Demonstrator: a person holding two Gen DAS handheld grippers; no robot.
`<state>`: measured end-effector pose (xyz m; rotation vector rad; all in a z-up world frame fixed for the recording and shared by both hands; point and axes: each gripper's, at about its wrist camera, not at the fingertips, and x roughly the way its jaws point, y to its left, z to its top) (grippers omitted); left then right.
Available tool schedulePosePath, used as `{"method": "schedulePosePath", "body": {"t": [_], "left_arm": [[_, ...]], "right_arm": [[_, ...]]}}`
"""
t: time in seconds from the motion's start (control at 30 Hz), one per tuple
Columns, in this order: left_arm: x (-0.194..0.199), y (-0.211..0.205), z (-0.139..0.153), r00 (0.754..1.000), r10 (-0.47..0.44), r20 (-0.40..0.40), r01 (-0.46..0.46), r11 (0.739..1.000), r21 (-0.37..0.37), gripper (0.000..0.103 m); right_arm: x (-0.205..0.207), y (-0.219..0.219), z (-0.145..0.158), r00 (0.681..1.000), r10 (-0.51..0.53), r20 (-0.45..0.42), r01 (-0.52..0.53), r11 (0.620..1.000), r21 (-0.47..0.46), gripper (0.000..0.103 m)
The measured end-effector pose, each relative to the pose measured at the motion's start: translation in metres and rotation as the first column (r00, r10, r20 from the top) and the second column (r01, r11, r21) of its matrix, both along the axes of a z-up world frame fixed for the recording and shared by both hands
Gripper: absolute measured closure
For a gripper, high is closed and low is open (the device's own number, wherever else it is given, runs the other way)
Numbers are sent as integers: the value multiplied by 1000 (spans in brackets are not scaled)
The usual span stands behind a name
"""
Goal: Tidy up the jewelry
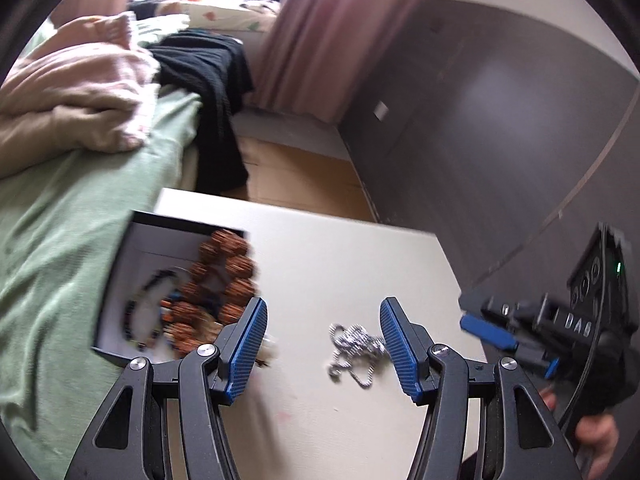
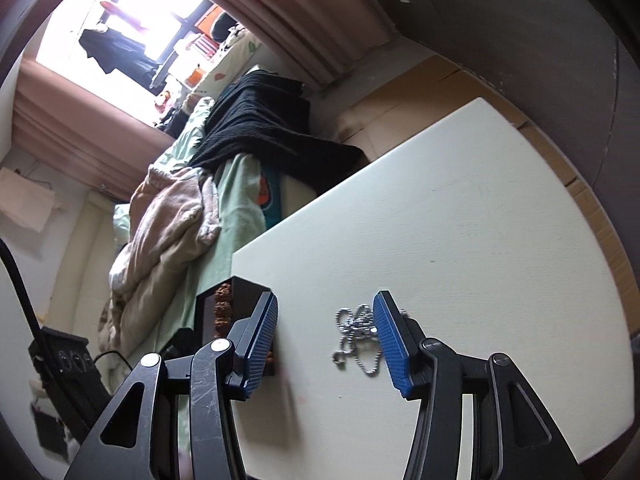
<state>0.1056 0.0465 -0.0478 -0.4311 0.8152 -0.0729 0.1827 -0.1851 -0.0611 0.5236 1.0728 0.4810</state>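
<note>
On the white table (image 1: 320, 248), the silver ball chain (image 1: 356, 350) lay in a heap between the spread fingers of your left gripper (image 1: 323, 350) and your equally wide right gripper (image 2: 326, 342), while the jewelry box (image 1: 152, 240) held the brown bead bracelet (image 1: 224, 276) nearby.

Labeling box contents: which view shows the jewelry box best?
Left wrist. It looks down into the open jewelry box, showing the brown bead bracelet and darker pieces, though blurred. Right wrist shows only its dark side wall and a few beads, partly behind a finger.
</note>
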Motion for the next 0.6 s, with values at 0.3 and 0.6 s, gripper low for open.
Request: {"method": "schedulePosePath", "body": {"t": [0.3, 0.6], "left_arm": [[12, -48, -28, 989, -119, -89, 132, 978, 161, 45], [17, -71, -61, 964, -182, -194, 231, 934, 272, 60]], "right_arm": [[4, -41, -4, 998, -58, -36, 58, 998, -11, 52], [4, -71, -10, 994, -88, -67, 87, 996, -17, 52]]}}
